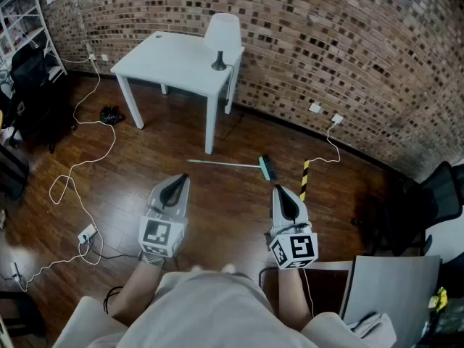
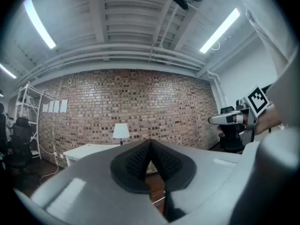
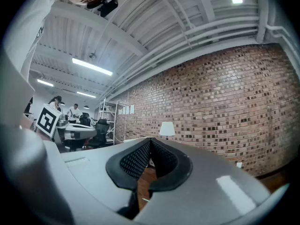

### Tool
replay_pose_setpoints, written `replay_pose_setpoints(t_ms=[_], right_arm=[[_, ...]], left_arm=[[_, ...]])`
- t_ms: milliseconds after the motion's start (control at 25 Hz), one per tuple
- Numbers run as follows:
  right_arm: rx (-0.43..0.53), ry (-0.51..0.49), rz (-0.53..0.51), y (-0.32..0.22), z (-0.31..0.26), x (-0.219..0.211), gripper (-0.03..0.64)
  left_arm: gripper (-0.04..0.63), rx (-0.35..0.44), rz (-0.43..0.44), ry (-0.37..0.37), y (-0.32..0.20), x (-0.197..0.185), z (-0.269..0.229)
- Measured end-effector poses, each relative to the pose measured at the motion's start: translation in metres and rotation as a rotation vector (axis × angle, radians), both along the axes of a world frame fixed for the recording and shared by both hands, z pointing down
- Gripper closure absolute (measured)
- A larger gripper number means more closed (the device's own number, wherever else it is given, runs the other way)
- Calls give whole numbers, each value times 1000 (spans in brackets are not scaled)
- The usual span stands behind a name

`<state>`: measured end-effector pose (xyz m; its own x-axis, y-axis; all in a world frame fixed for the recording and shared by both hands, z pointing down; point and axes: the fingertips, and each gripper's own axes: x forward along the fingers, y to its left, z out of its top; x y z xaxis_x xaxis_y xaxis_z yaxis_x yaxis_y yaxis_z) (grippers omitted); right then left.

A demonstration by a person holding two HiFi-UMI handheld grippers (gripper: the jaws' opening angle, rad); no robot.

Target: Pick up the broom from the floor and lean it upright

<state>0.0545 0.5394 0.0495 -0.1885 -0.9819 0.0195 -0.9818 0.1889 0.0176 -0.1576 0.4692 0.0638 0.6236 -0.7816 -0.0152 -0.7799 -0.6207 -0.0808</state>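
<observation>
White worktop point(image 1: 181, 64) at 11 o'clock with a lamp point(image 1: 222, 38) on its corner, brick wall point(image 1: 348, 56) behind. White cable point(image 1: 72, 169) snakes across the wood floor point(image 1: 225, 194) at 9, black chair point(image 1: 435, 201) at 3.

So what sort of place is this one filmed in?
Probably an office or workshop room: a red brick wall, dark wooden plank floor with loose white cables, a white square table and a black office chair.

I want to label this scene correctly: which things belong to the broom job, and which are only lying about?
For the job: broom, left tool, right tool.
Lying about: white table, lamp, power strip, yellow-black striped bar.
</observation>
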Motion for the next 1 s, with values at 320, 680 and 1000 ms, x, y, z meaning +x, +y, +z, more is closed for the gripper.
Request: replay_pose_setpoints(t_ms=[320, 680, 1000], right_arm=[[11, 19, 11, -11, 3, -20, 603], [-5, 6, 24, -69, 18, 4, 603], [-28, -18, -27, -181, 42, 60, 603]], left_arm=[[595, -2, 10, 5, -16, -22, 13], [595, -4, 32, -20, -73, 1, 16], [595, -16, -7, -48, -177, 52, 37]])
